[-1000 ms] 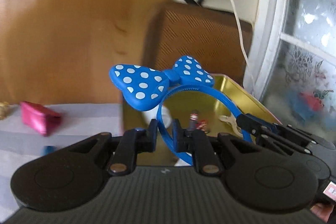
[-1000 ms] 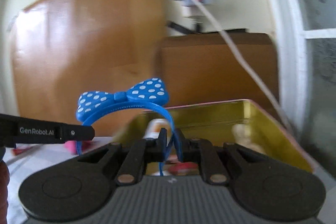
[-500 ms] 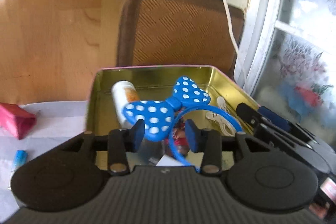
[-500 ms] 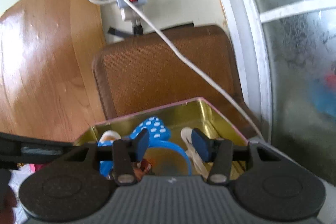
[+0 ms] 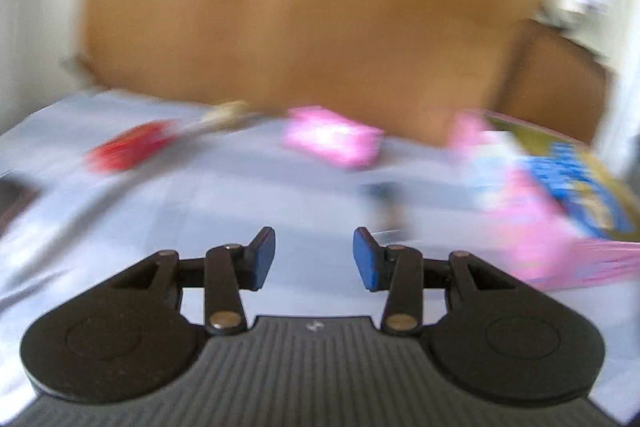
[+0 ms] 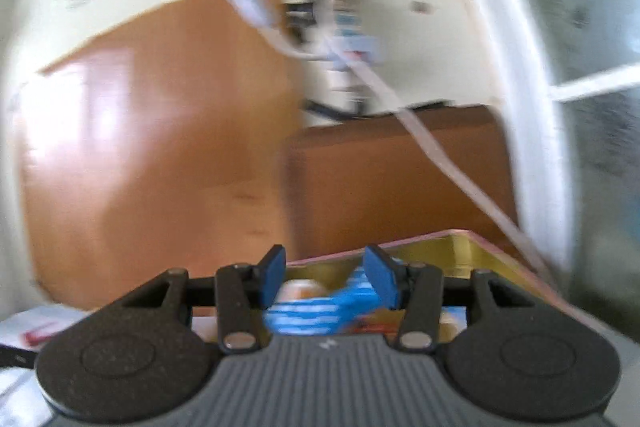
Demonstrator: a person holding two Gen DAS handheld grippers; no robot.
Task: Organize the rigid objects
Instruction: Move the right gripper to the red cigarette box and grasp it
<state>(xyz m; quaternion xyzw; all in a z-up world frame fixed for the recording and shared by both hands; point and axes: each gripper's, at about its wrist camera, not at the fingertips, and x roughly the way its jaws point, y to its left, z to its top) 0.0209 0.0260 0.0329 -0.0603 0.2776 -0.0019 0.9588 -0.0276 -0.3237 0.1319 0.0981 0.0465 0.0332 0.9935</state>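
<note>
The blue headband with the white-dotted bow (image 6: 320, 311) lies inside the gold tin (image 6: 472, 251), beside a white and orange bottle (image 6: 298, 291). My right gripper (image 6: 326, 275) hovers over the tin's near side, open, its blue pads apart and clear of the headband below. In the blurred left wrist view my left gripper (image 5: 314, 251) is open and empty above the pale tablecloth. There the tin (image 5: 540, 227), pink outside, sits at the right with the headband (image 5: 576, 179) in it.
On the cloth lie a pink pouch (image 5: 332, 141), a red object (image 5: 128, 151), a beige item (image 5: 226, 113) and a small blue thing (image 5: 384, 193). A brown chair back (image 6: 400, 171), a wooden panel (image 5: 300, 7) and a white cable (image 6: 440, 155) stand behind the tin.
Both grippers opened and let go of the headband, which dropped into the tin. My left gripper swung away to the left over the cloth; the right one drew back slightly.
</note>
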